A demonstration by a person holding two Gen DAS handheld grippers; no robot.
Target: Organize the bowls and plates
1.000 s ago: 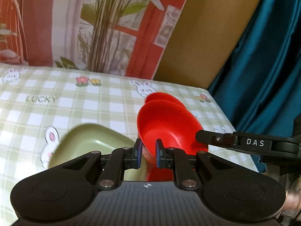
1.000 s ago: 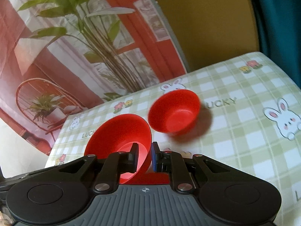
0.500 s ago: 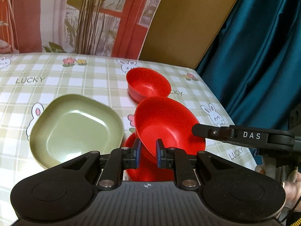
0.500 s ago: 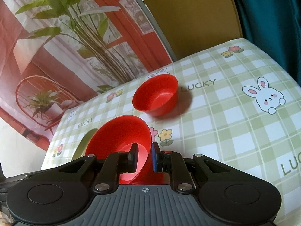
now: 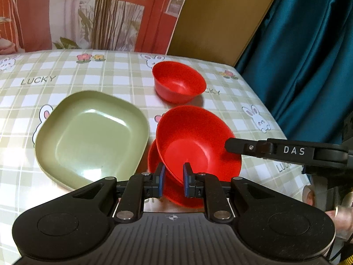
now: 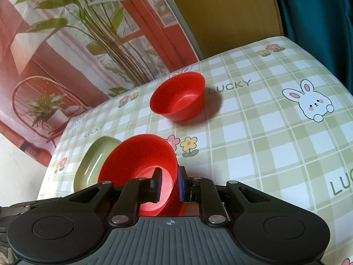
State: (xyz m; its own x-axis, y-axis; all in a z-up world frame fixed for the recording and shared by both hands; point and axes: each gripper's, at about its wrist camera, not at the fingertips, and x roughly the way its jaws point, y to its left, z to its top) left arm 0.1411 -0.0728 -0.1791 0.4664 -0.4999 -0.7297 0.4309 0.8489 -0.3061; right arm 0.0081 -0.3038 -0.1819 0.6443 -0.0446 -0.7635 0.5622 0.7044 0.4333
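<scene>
red bowl (image 5: 194, 141) hangs tilted above another red dish near the table's (image 5: 66, 75) right edge, rim pinched by left gripper (image 5: 173, 180) and right gripper (image 6: 168, 184); uneven release could tip it off.

- The left gripper (image 5: 172, 180) points steeply downward; its jaws are clamped on a thin red rim that passes between the blue pads (image 5: 162, 177).
- The right gripper (image 6: 169, 183) tilts down likewise, jaws pinched on a red wall.
- The right gripper's finger reaches in from the right, ahead of the left jaws.
</scene>
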